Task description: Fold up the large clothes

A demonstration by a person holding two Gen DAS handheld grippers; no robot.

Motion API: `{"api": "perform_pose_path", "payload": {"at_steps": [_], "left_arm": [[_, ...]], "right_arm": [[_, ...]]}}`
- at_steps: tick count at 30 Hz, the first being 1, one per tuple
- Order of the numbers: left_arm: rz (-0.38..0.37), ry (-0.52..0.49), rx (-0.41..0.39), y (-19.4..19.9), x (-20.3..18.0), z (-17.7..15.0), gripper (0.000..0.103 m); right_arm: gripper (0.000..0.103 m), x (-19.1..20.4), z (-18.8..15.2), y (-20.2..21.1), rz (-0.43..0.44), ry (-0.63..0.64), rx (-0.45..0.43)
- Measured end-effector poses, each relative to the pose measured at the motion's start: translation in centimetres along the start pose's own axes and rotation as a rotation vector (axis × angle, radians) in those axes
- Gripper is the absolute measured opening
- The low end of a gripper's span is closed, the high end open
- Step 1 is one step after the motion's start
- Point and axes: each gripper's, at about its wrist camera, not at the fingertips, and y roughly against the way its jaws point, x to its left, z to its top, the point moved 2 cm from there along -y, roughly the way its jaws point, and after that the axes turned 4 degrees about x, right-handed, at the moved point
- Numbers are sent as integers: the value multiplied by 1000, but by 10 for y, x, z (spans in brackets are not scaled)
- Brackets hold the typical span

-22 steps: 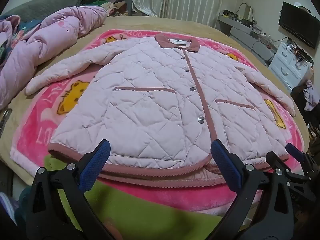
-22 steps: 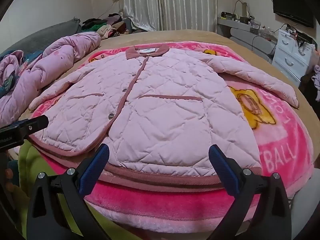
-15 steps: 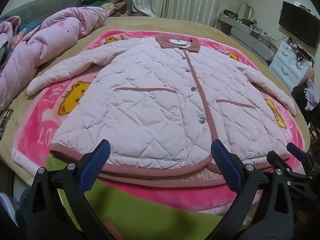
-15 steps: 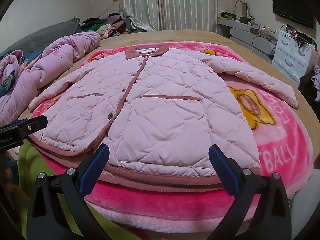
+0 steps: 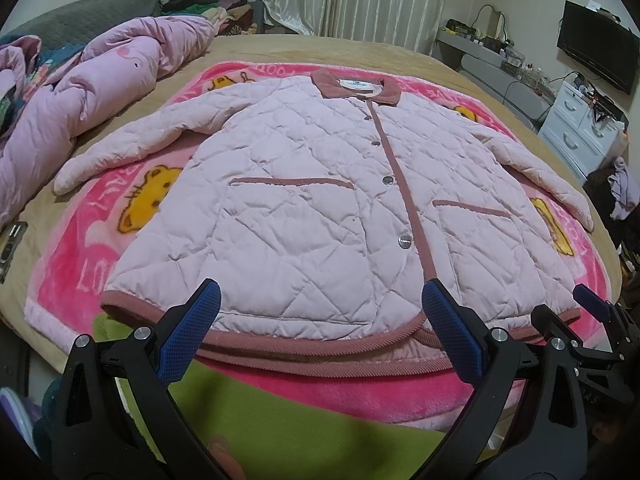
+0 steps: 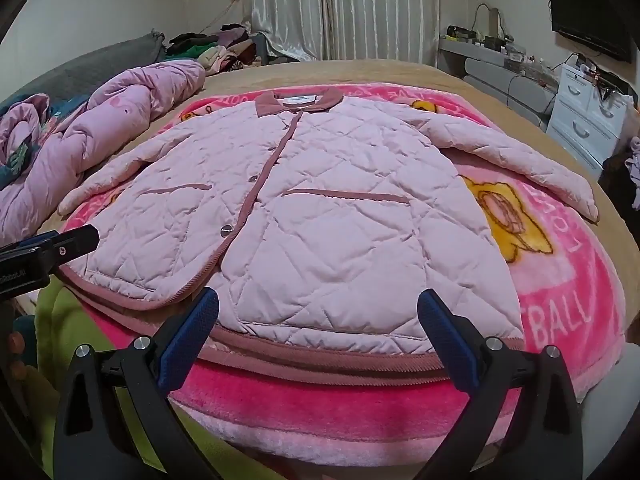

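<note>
A pale pink quilted jacket (image 5: 320,208) with a dusty-rose collar, trim and snap buttons lies flat and buttoned, front up, on a pink cartoon blanket (image 5: 80,256), sleeves spread to both sides. It also shows in the right wrist view (image 6: 340,232). My left gripper (image 5: 318,340) is open and empty, hovering just short of the hem's left half. My right gripper (image 6: 318,340) is open and empty, just short of the hem's right half. The right gripper also shows at the left view's right edge (image 5: 592,320).
A crumpled pink duvet (image 5: 100,80) lies at the bed's left. A green cloth (image 5: 280,420) hangs over the near edge under the blanket. A white drawer unit (image 5: 580,128), a wall TV (image 5: 596,56) and a desk stand to the right. Clothes are piled at the back by the curtains.
Both grippers have barely shifted; the views have hardly changed. Jaws stay wide open and the jacket has not moved.
</note>
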Motion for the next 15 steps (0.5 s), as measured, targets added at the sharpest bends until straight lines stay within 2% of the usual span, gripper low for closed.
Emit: {"api": "perform_pose_path", "payload": {"at_steps": [15], "left_arm": [[1,-1,-6,4,2,2,94]], "right_arm": [[99,0,0,1,5,1,-5]]}}
